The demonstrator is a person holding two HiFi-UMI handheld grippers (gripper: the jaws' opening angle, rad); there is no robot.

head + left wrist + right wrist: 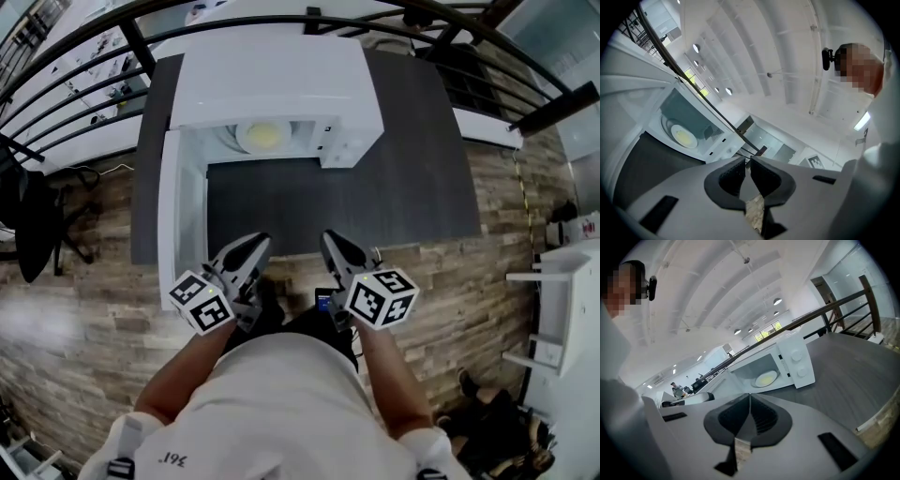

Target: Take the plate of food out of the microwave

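Item: plate of food (262,137), a pale round dish with a yellowish centre. It sits inside the open cavity of the white microwave (281,84), straight ahead of both grippers and well apart from them, with the dark counter (412,169) lying between. The microwave door (183,216) is swung out ahead of the left gripper, on its outer side. Left gripper (255,242): jaws parted by a narrow slit, nothing between them. Right gripper (330,240): jaws clenched tip to tip, empty. Handling, as a judgement: the plate is likely stiff, glazed and slippery, and breakable if dropped. The food may shift or spill if the plate tilts, so it should travel level. Best hold is probably the near rim at two points, one gripper on each side, each pinching lip and underside (a single pinch on a smooth rim would tend to pivot). Not determinable: what the food is; the plate's material and weight; whether a turntable lies beneath it. From the head view, the cavity's top edge cuts off the far part of the plate.
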